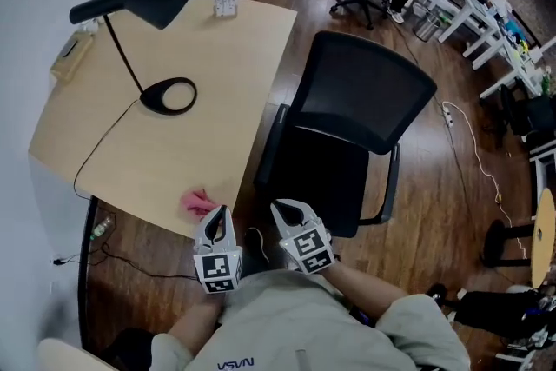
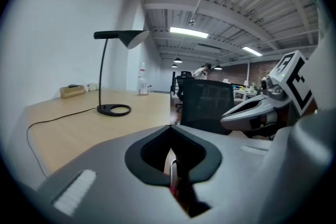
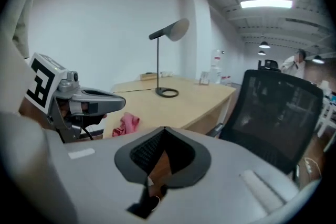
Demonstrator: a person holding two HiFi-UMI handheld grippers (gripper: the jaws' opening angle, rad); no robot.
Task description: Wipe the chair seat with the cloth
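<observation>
The left tongs (image 1: 218,220) and right tongs (image 1: 288,211), at lower centre of the head view, are both closed and empty. The pink cloth (image 1: 199,202) lies at the table (image 1: 156,161) edge, just beside the left tongs. Open them, clamp a thick fold, then carry it to the chair seat (image 1: 323,180).

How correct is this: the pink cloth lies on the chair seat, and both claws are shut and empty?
No: the pink cloth lies on the wooden desk near its edge, as the head view shows. The left claw and right claw are shut and empty.
</observation>
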